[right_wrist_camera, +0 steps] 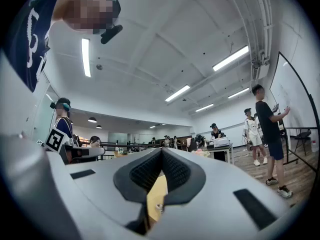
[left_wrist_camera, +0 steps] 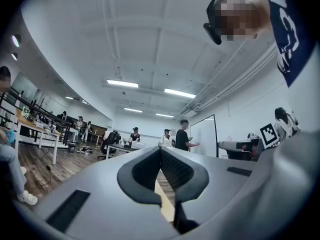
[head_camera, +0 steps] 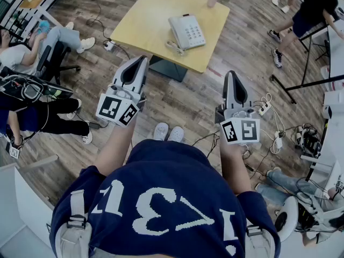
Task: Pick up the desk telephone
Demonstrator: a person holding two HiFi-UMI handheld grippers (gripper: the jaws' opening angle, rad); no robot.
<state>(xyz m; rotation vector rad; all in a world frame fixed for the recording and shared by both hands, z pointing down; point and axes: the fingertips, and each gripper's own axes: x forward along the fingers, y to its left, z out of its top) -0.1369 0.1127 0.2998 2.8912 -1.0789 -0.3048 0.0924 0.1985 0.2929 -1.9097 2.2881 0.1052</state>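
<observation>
The desk telephone (head_camera: 187, 31) sits on the yellow table (head_camera: 142, 20), well ahead of both claws, with a stretch of wood floor (head_camera: 183, 98) between them and the table's near edge. It lies ahead and to the right of our left gripper (head_camera: 141, 62), and ahead and to the left of our right gripper (head_camera: 230, 74), so it falls roughly between the two. We judge neither claw clearly nearer.

The telephone's long axis runs away from us, with the far end leaning slightly left, so the short near edge faces the claws.

In the gripper views both pairs of jaws are pressed together with nothing between the pads. Only a sliver of yellow tabletop shows past them. Both claws aim a little above level, over the table rather than at it.

We reckon the coming move is a step forward, with the claws dipped and opened before either can reach the set.
</observation>
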